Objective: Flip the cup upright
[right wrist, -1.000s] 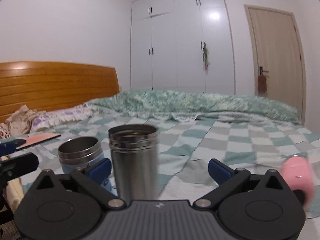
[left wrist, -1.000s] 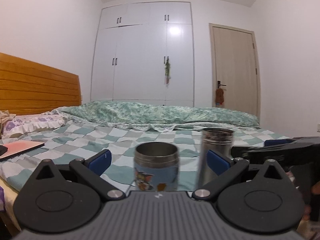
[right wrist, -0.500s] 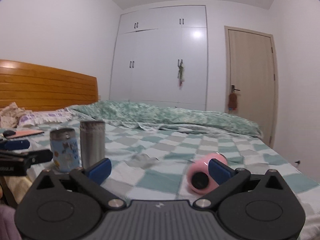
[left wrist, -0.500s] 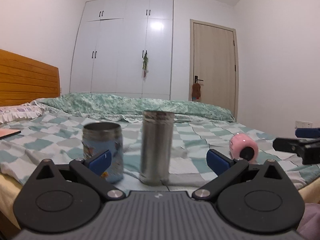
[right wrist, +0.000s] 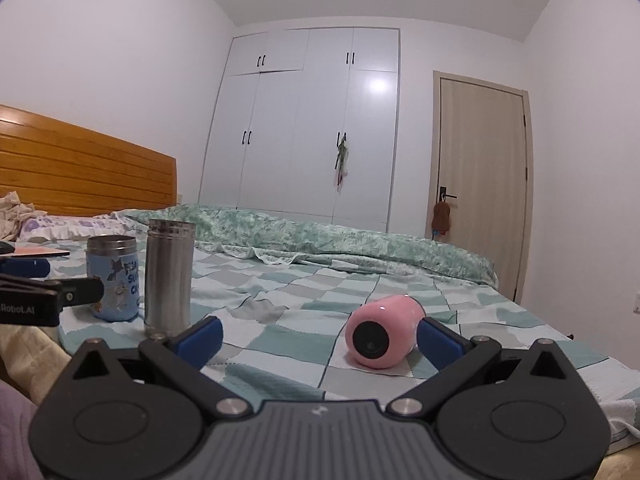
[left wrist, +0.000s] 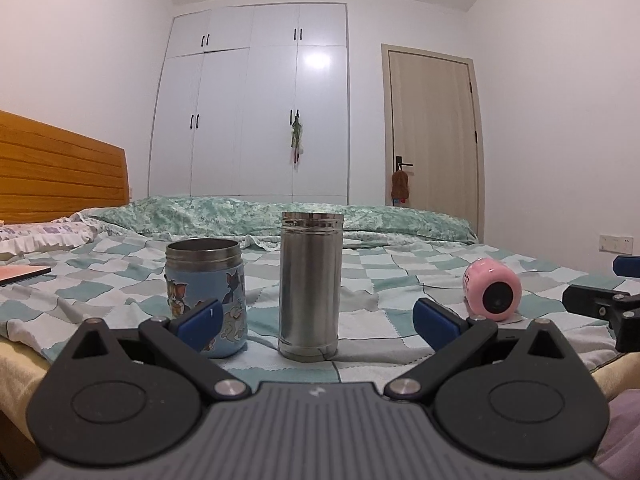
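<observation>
A pink cup [right wrist: 382,332] lies on its side on the checked bedspread, its dark mouth toward me; it also shows in the left wrist view [left wrist: 492,290] at the right. My right gripper [right wrist: 318,336] is open and empty, the pink cup just ahead near its right finger, apart from it. My left gripper [left wrist: 316,320] is open and empty, facing a tall steel cup [left wrist: 311,286] that stands upright. A blue cartoon cup [left wrist: 206,294] stands upright left of it. Both also show in the right wrist view, steel cup [right wrist: 169,276] and blue cup [right wrist: 114,278].
The bed's near edge [left wrist: 24,364] runs just below the cups. A wooden headboard [right wrist: 80,168] is at the left, a folded green quilt [right wrist: 320,236] at the back. A pink tablet [left wrist: 22,274] lies at the far left. A wardrobe and a door stand behind.
Both grippers have pulled back from the upright cups. The right gripper swung right until the pink cup came in front of it. The left gripper now faces the steel cup.
</observation>
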A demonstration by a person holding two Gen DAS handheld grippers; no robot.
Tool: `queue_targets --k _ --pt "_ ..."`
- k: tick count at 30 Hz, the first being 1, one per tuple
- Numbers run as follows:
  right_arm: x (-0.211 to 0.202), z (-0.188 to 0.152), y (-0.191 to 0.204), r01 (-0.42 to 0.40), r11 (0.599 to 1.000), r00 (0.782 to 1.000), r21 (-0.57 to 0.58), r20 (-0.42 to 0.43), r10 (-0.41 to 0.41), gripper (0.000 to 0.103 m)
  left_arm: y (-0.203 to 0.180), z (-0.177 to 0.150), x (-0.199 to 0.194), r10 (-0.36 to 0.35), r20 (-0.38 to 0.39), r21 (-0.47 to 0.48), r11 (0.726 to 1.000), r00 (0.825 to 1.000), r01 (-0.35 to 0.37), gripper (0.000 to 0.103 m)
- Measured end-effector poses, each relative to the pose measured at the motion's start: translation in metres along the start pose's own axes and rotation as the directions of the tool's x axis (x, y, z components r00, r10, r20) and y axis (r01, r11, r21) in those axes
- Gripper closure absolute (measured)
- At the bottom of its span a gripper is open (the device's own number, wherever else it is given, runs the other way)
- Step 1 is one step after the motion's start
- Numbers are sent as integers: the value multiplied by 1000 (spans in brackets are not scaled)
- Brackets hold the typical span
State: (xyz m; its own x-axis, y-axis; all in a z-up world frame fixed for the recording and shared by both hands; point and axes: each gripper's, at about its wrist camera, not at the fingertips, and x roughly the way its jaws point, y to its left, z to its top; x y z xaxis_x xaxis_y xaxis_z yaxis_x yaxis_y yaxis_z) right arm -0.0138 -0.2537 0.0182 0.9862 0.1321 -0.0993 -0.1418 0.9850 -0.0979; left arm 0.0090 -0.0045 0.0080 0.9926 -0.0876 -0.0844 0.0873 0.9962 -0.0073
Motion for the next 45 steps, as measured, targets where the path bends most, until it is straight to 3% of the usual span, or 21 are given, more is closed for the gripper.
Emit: queue_targets --k 45 --pt "-1 1 -3 15 1000 1000 16 -14 -15 0 -3 -1 -6 -7 5 13 1000 1000 7 0"
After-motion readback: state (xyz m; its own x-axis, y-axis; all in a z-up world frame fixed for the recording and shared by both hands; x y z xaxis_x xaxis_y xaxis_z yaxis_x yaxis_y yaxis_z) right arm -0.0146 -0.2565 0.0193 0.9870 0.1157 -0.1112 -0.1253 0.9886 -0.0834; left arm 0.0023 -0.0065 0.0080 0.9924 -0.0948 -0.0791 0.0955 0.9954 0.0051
